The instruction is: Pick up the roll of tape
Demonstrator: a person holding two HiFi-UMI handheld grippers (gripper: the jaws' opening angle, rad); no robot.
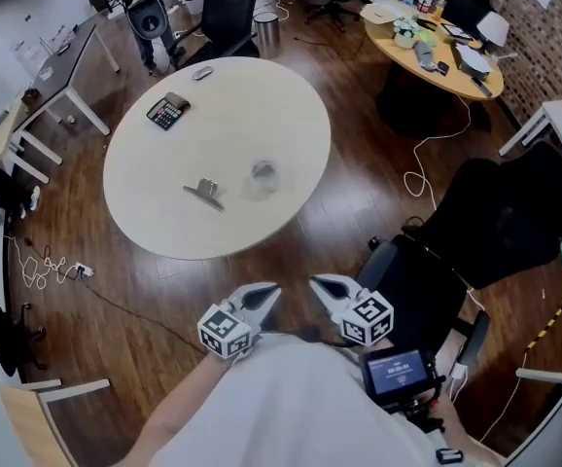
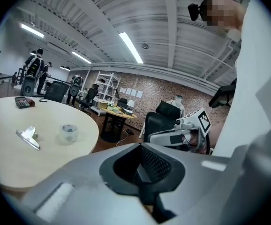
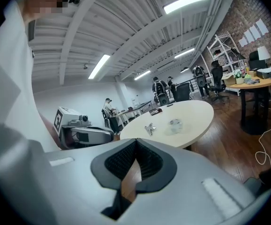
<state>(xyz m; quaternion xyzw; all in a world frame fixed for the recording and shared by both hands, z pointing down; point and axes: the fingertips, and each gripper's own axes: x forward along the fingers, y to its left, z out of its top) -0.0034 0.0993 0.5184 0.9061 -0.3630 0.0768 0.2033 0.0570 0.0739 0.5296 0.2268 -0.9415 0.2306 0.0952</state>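
Observation:
The clear roll of tape (image 1: 263,175) lies flat on the round cream table (image 1: 281,115), right of its middle. It also shows in the left gripper view as the tape roll (image 2: 69,132) and in the right gripper view as the tape roll (image 3: 175,123). Both grippers are held close to my body over the wooden floor, well short of the table. My left gripper (image 1: 271,290) (image 2: 141,146) is shut and holds nothing. Beside it my right gripper (image 1: 317,283) (image 3: 136,142) has its jaw tips together, also with nothing in it.
On the table lie a metal clip (image 1: 204,194), a calculator (image 1: 167,111) and a mouse (image 1: 201,73). A black chair (image 1: 412,290) stands at my right. Cables (image 1: 419,178) trail on the floor. A second table (image 1: 437,66) with clutter stands at the back right.

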